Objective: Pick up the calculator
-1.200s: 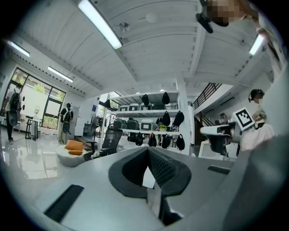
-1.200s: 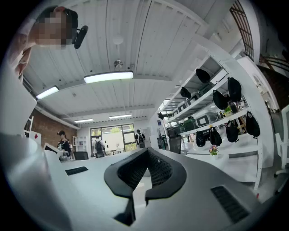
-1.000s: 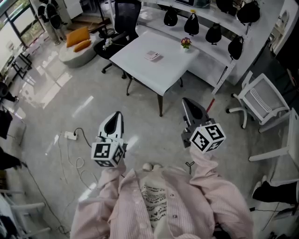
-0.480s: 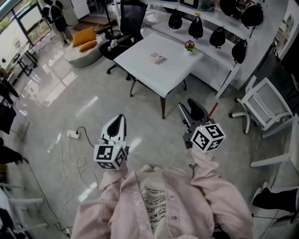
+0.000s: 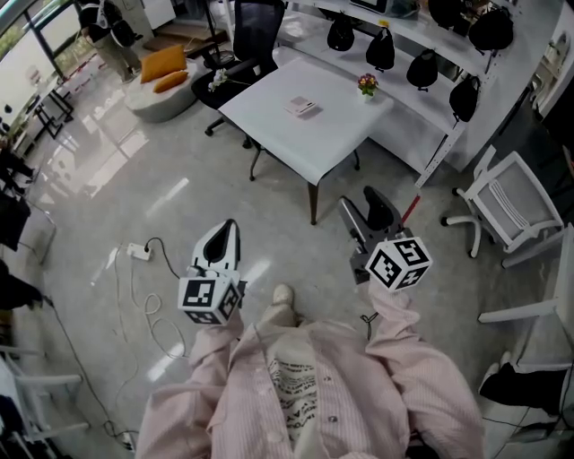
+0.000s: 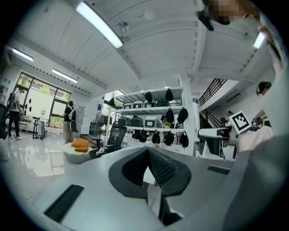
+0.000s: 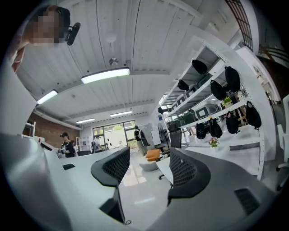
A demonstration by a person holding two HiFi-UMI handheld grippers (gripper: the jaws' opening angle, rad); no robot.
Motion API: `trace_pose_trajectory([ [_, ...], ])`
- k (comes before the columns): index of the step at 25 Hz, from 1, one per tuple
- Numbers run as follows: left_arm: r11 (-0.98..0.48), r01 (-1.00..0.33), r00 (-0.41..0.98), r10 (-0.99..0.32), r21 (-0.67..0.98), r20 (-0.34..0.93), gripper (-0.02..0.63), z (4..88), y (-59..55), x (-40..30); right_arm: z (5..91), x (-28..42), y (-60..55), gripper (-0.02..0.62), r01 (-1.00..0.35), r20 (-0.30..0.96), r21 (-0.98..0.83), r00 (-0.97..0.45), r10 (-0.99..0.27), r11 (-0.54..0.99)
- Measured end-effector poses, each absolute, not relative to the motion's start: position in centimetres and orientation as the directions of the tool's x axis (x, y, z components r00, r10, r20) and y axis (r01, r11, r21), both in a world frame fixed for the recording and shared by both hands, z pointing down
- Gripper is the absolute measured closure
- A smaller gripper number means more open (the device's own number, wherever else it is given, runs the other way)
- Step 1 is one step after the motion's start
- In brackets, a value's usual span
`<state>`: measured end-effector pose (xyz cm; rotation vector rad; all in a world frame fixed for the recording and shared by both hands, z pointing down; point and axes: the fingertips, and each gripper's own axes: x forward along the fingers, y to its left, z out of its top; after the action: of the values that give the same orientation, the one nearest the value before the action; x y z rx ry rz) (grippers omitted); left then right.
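Observation:
The calculator (image 5: 301, 107) is a small flat pale thing lying on the white table (image 5: 269, 125), far ahead of both grippers. My left gripper (image 5: 224, 229) hangs over the floor, pointing at the table, its jaws shut with nothing in them (image 6: 148, 151). My right gripper (image 5: 364, 205) is held near the table's front corner. Its jaws are opening and stand wide apart with nothing between them (image 7: 145, 166). The calculator cannot be made out in either gripper view.
A small flower pot (image 5: 366, 85) stands on the table's far side. A black office chair (image 5: 254, 22) is behind the table, and a shelf with black bags (image 5: 421, 67) runs at the right. White chairs (image 5: 502, 202) stand right. A power strip with cable (image 5: 136, 252) lies on the floor left.
The right gripper's jaws have gone from shut to wide apart. The left gripper has stayed shut. The table has drawn slightly nearer, and a shoe now shows below between the grippers.

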<state>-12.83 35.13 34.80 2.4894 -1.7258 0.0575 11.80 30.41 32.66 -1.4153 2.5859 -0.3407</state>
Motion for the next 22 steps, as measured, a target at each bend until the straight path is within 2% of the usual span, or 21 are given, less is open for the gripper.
trace_pose_trajectory([
  [9,-0.358,-0.931,0.365,-0.924,0.077,0.115,0.606,35.9,31.1,-13.0,34.2,11.6,26.7,0.354,-0.811,0.001,-0.281,-0.534,-0.845,0.512],
  [22,-0.390,-0.917,0.399,-0.906,0.090,0.143,0.606,37.2,18.0,-14.8,36.0,8.7,14.5,0.354,-0.812,0.056,-0.293,-0.541,-0.839,0.504],
])
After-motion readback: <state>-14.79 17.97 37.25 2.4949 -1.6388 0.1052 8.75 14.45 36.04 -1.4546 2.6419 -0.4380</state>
